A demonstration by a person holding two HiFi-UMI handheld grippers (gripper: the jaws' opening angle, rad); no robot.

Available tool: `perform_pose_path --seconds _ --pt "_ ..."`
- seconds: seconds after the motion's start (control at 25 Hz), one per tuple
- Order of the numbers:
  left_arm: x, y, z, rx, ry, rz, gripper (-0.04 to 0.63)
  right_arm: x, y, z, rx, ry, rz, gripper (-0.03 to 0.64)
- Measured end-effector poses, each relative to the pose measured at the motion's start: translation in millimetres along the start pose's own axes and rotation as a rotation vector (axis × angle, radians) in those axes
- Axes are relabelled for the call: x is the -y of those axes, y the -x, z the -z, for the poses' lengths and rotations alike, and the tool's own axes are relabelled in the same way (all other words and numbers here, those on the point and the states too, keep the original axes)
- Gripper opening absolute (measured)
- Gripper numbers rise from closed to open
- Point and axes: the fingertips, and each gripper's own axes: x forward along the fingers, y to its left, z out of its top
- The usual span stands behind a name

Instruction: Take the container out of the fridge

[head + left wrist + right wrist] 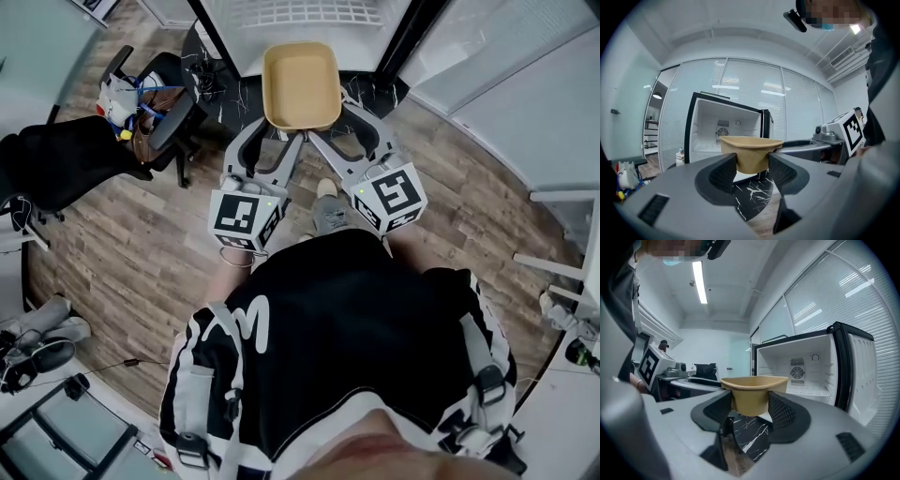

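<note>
A tan, empty plastic container [302, 84] hangs in the air in front of the open fridge [300, 17], clear of its shelves. My left gripper [279, 133] is shut on the container's near left corner and my right gripper [328, 133] on its near right corner. In the left gripper view the container [751, 152] sits clamped in my left gripper [752, 171], with the white fridge interior [724, 129] behind. The right gripper view shows the same container [753, 390] pinched in my right gripper [751, 413], and the fridge [806, 369] stands open to the right.
A black marble mat [214, 86] lies under the fridge front. Left of it stand a black office chair [56, 164] and a second chair with a bag [150, 105]. Shoes [37, 345] lie at the lower left. White furniture [567, 272] is at the right.
</note>
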Motion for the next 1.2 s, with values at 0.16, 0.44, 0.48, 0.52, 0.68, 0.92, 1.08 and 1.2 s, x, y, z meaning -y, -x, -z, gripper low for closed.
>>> perform_pose_path --seconds 0.16,0.44,0.48,0.52,0.68,0.92,1.08,1.2 --pt "6 17 -1 0.001 -0.009 0.005 0.215 -16 10 -1 0.011 -0.001 0.007 0.245" --pt "17 46 -3 0.003 0.002 0.014 0.215 -41 26 -6 0.022 0.002 0.016 0.245" --pt "19 49 -4 0.006 -0.005 0.016 0.215 -44 28 -6 0.023 0.002 0.019 0.245" --pt "21 51 -5 0.010 -0.012 0.018 0.215 -46 30 -7 0.025 0.001 0.022 0.245" --pt "23 60 -2 0.005 -0.016 0.020 0.215 -55 36 -5 0.025 -0.001 0.030 0.245" --pt "34 62 -5 0.014 -0.034 0.017 0.215 -55 46 -6 0.030 -0.010 0.025 0.245" --pt "43 65 -8 0.017 -0.030 0.003 0.215 -55 55 -10 0.035 -0.010 0.007 0.245" --pt "52 68 -11 0.021 -0.024 -0.008 0.215 -55 64 -12 0.033 -0.008 -0.008 0.245"
